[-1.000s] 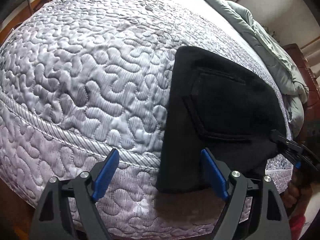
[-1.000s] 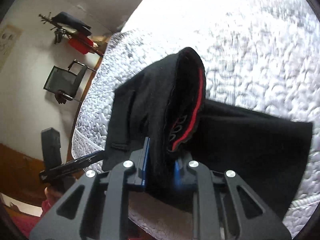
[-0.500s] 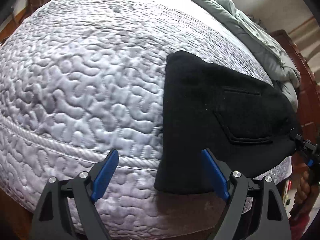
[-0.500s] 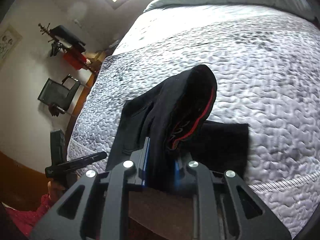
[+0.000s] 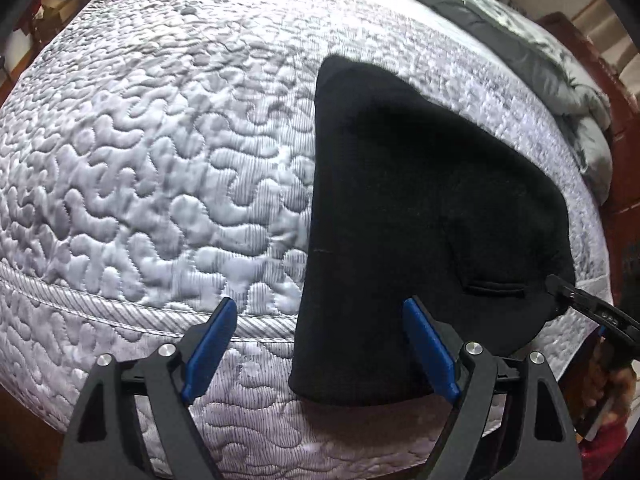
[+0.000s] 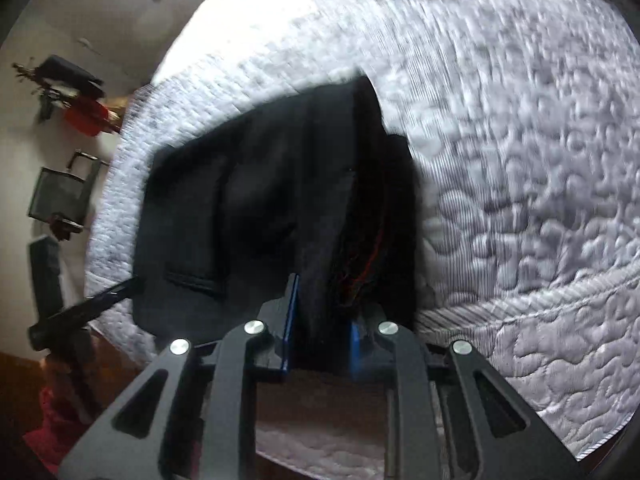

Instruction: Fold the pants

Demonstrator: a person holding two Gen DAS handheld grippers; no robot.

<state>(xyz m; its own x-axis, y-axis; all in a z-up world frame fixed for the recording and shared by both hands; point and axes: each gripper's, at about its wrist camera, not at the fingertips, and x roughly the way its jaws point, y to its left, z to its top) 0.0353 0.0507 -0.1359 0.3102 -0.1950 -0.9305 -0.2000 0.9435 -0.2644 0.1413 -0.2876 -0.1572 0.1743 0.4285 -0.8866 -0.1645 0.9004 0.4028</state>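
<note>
Quilted grey-white mattress fabric (image 5: 152, 168) covers the bed that carries the work, and a grey duvet (image 5: 532, 52) is bunched along its far edge; a chair (image 6: 60, 196) and a rack with a red item (image 6: 86, 118) are seen against the wall in the right wrist view. Black pants (image 5: 420, 216), already folded into a compact stack, lie at the near edge of the bed, with the lower end draped slightly over the piped border. The left gripper (image 5: 320, 354) is spread wide and holds nothing; its right blue pad (image 5: 430, 352) sits over the lower end of the pants. The right gripper (image 6: 322, 320) is clenched on a bunched edge of the pants, where red stitching (image 6: 370, 256) is exposed inside the layers. The fabric is judged soft, limp and fairly thick, light to lift, and liable to sag or unfold if held at one point only. A hold is best taken at a folded edge or corner, through all layers, with a second hold at the opposite corner. No brand, label or legible writing is visible; the right wrist view is motion-blurred.
</note>
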